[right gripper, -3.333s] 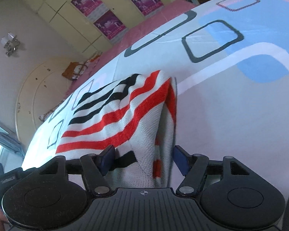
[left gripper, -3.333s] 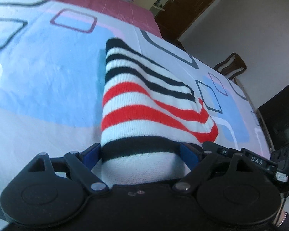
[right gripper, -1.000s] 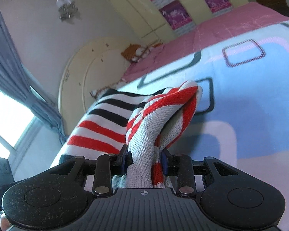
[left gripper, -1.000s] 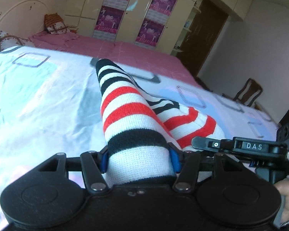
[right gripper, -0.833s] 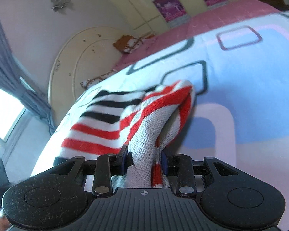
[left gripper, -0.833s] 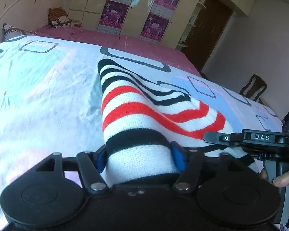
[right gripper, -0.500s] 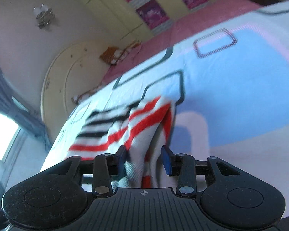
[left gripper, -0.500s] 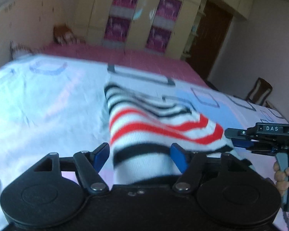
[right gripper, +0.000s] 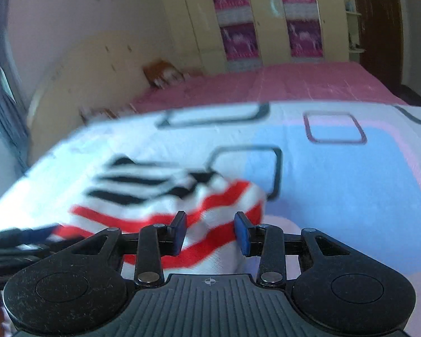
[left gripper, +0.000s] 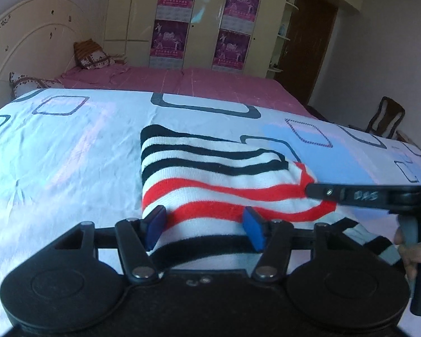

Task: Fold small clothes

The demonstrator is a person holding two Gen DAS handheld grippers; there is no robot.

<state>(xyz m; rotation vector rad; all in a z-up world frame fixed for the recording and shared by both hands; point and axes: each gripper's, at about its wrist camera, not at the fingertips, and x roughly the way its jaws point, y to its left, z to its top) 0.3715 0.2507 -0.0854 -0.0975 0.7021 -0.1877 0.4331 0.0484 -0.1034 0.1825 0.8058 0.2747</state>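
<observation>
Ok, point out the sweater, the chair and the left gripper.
sweater (left gripper: pixel 210 168): left wrist view, on a white band between black stripes.
chair (left gripper: pixel 390 115): left wrist view, on its backrest.
left gripper (left gripper: pixel 205 224): left wrist view, midway between its fingers.

The left hand-held gripper (left gripper: pixel 205 226) stands open, its blue pads either side of the striped knit garment (left gripper: pixel 224 185), which lies folded on the bed (left gripper: pixel 70 154). The right hand-held gripper (left gripper: pixel 311 190) reaches in from the right over the garment's red-striped edge. Far off stand a wardrobe (left gripper: pixel 199 22), a door (left gripper: pixel 308 47) and a chair (left gripper: pixel 387 118).
</observation>
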